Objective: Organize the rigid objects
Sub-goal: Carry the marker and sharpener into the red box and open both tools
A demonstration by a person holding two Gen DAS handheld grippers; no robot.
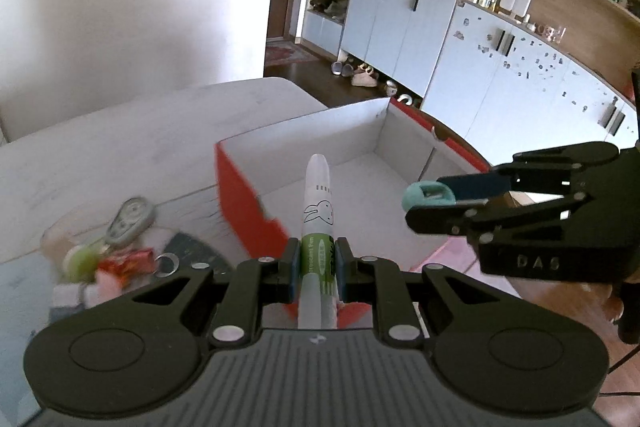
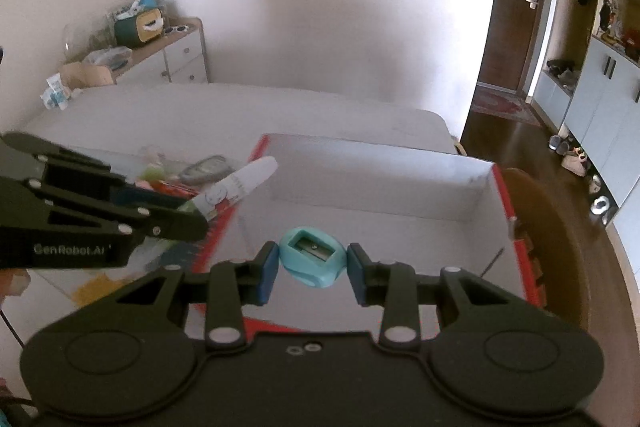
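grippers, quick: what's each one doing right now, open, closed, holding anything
Left gripper: closed on the white and green correction pen with a rabbit drawing.
Right gripper: closed on the teal plastic pencil sharpener.

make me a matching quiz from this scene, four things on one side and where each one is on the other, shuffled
Things:
1. pen
2. sharpener
3. box
4. key ring

Places:
A. on the table, open, under both grippers
B. in the right gripper
C. in the pile left of the box
D. in the left gripper

Pairs: 1-D, 2-B, 3-A, 4-C
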